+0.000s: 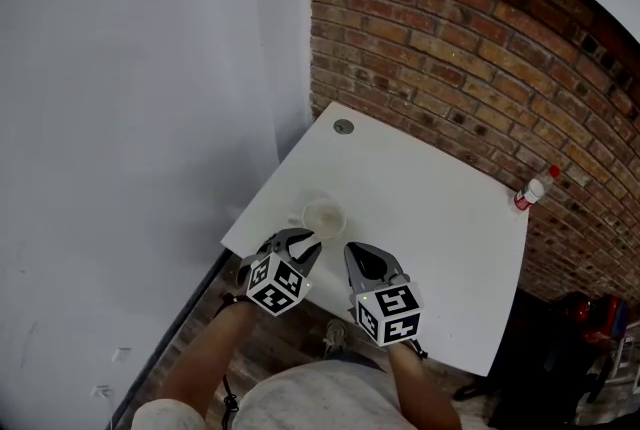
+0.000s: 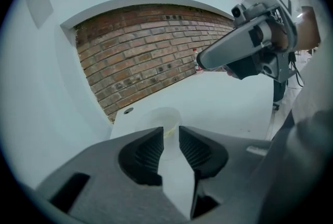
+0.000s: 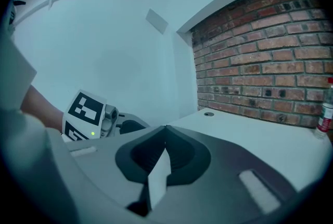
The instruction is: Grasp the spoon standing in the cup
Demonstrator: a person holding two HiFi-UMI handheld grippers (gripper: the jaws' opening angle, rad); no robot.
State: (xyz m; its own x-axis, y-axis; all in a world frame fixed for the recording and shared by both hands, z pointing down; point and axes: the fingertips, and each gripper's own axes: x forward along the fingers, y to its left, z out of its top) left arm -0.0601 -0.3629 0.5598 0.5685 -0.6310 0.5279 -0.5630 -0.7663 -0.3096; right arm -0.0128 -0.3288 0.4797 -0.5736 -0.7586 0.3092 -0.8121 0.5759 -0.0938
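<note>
A pale translucent cup [image 1: 323, 216] stands near the front left edge of the white table [image 1: 430, 218]. In the left gripper view the cup [image 2: 165, 115] sits just beyond the jaw tips; I cannot make out a spoon in it, only a faint yellowish spot at its rim. My left gripper [image 1: 305, 244] hovers right in front of the cup, its jaws a narrow gap apart [image 2: 170, 132] with nothing between them. My right gripper [image 1: 356, 254] is beside it to the right, off the cup, its jaws [image 3: 165, 128] pressed together and empty.
A small white bottle with a red cap [image 1: 531, 189] stands at the table's far right corner by the brick wall [image 1: 480, 68]. A round cable grommet [image 1: 343, 126] sits at the far left corner. A white wall [image 1: 130, 118] runs along the table's left side.
</note>
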